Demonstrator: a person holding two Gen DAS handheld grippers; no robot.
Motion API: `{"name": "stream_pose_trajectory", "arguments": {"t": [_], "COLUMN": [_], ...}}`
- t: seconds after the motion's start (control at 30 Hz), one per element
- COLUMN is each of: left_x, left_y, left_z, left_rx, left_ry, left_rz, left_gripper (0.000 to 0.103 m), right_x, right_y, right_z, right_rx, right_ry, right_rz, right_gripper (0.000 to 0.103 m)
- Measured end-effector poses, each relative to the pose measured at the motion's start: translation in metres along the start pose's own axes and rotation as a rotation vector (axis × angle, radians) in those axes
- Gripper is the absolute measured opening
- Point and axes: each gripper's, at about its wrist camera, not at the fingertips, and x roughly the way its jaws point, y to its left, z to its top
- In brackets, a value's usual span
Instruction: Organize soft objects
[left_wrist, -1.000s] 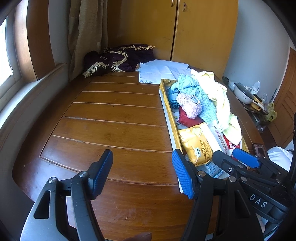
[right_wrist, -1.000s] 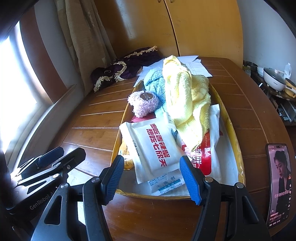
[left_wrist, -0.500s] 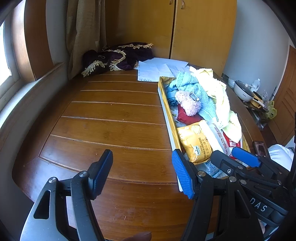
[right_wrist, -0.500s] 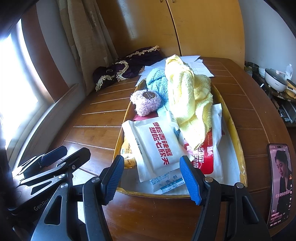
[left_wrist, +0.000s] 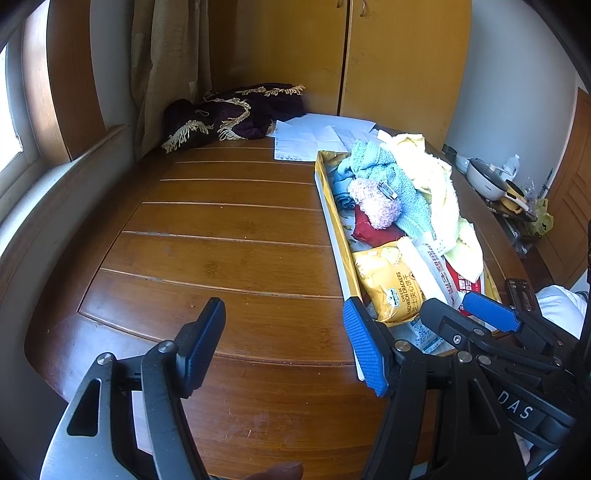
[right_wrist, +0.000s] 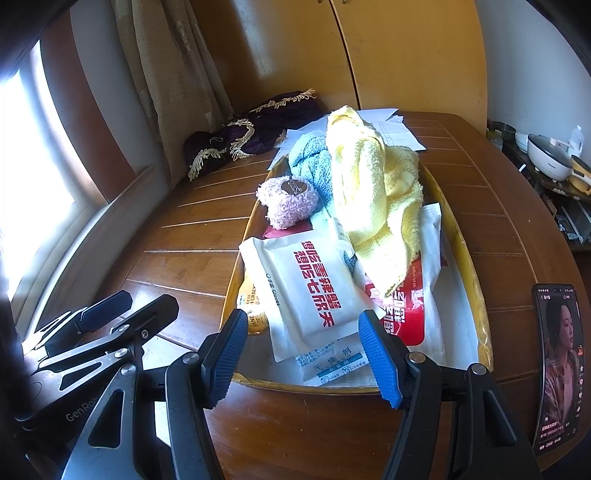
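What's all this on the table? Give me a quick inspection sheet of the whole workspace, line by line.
Surface: wooden table, bare on its left half.
Job's things: yellow towel, blue towel and pink fluffy ball piled in a yellow tray.
Clutter: white packet, red packet, cracker bag, papers, phone, dark fringed cloth.
Grippers: left gripper and right gripper open, empty.
Cables: nothing seen.
Surroundings: curtain, wardrobe, window.

Bare table (left_wrist: 229, 236) left, heaped tray (right_wrist: 476, 295) right, phone (right_wrist: 557, 362) beside
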Motion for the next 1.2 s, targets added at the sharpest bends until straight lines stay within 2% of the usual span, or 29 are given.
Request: {"name": "stream_pose_trajectory", "arguments": {"t": [1.2], "left_x": [0.0], "left_y": [0.001], "left_z": [0.0019], "left_rx": [-0.002], "left_ry": [-0.001], "left_rz": [0.004], "left_gripper": [0.066], "right_x": [-0.0001], "right_y": [0.0], "right_z": [0.0036], "right_rx": [-0.001], "right_ry": [0.002], "right_rz": [-0.009], "right_gripper": [0.065]}}
